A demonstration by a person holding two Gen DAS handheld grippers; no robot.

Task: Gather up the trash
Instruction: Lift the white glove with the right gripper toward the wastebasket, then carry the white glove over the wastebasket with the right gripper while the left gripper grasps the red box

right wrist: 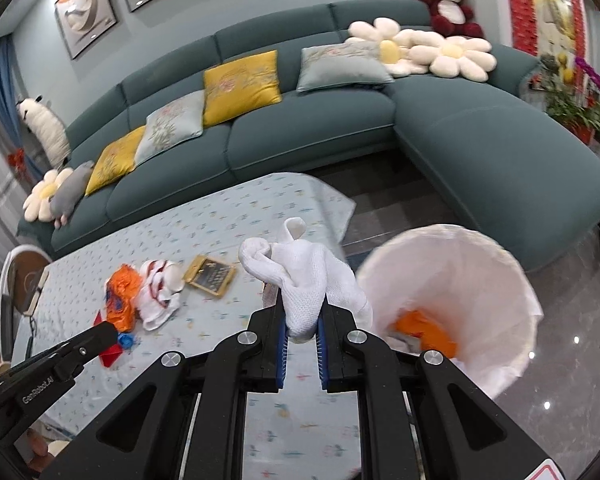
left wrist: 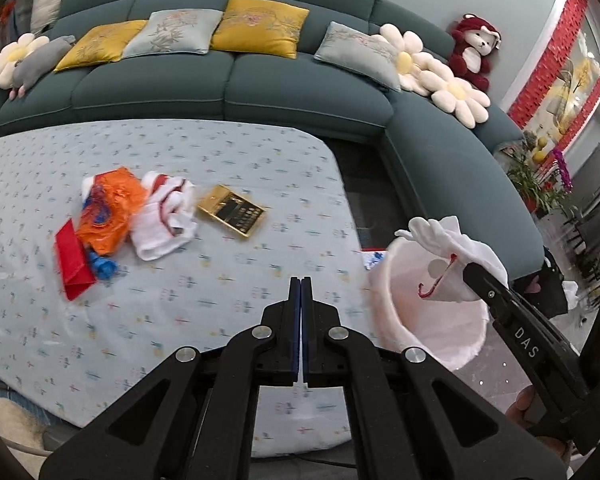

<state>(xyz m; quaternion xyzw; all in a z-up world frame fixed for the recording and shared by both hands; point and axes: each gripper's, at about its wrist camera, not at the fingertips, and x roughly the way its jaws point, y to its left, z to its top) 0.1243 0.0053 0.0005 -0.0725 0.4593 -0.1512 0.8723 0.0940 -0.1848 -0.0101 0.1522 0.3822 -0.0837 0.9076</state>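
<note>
The right gripper clamps a white cloth above the near table edge, just left of the bin, ready to drop; the left gripper is closed, empty; more trash lies far left.

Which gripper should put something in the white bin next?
The right gripper. It is already shut on a white cloth beside the white bin. The left gripper is shut and empty, over the table.
</note>
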